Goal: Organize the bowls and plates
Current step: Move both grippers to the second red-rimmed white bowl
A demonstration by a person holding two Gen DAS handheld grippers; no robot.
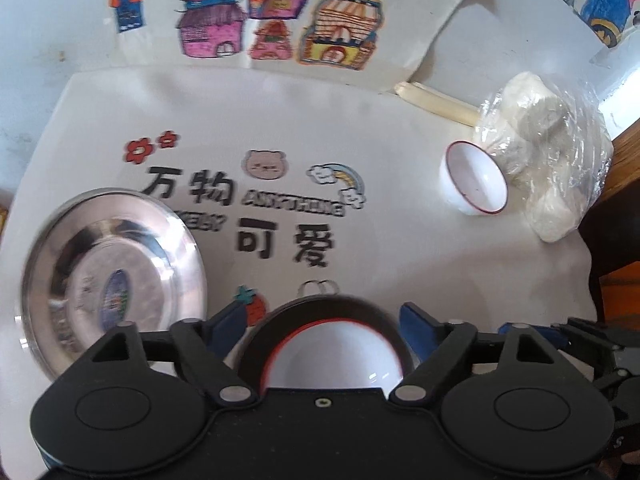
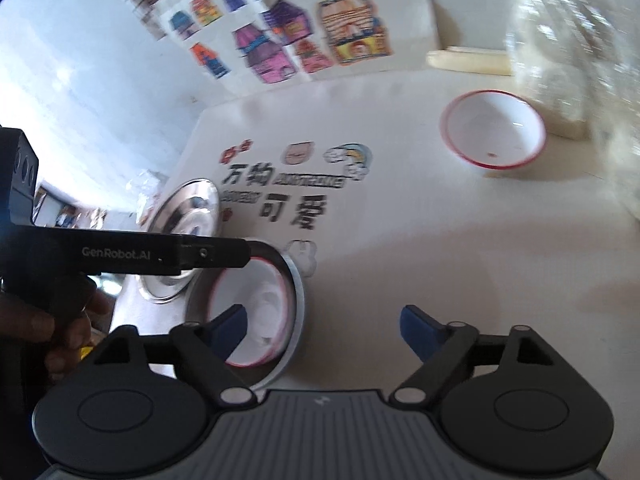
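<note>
Plates and bowls lie spread over a white printed cloth (image 1: 360, 128) that covers the table. In the left wrist view we see a steel plate (image 1: 112, 276) lying flat at the left of the cloth, its rim covering part of the printed lettering. Between the blue pads of the left gripper (image 1: 324, 328) sits a white bowl with a red rim (image 1: 336, 356), nested in a darker, wider dish (image 1: 332, 308) whose edge arcs over it. The pads stand wide on either side of this pair, and we cannot tell whether they touch it.

Far to the right, a second red-rimmed white bowl (image 1: 476, 182) rests tilted against a clear plastic bag of white lumps (image 1: 548, 152). A pale stick-like object (image 1: 432, 102) lies behind the bowl, beside the bag.

In the right wrist view the right gripper (image 2: 324, 328) hangs over bare cloth with its fingers spread apart, holding nothing. We see the left gripper (image 2: 216, 254) from the side here, reaching in from the left above the nested bowl (image 2: 256, 312) and its dish (image 2: 298, 300); the steel plate (image 2: 188, 216) lies just beyond. The second bowl (image 2: 492, 134) appears at the upper right, next to the bag (image 2: 560, 60). Coloured drawings of houses (image 1: 280, 16) lie at the far side.
</note>
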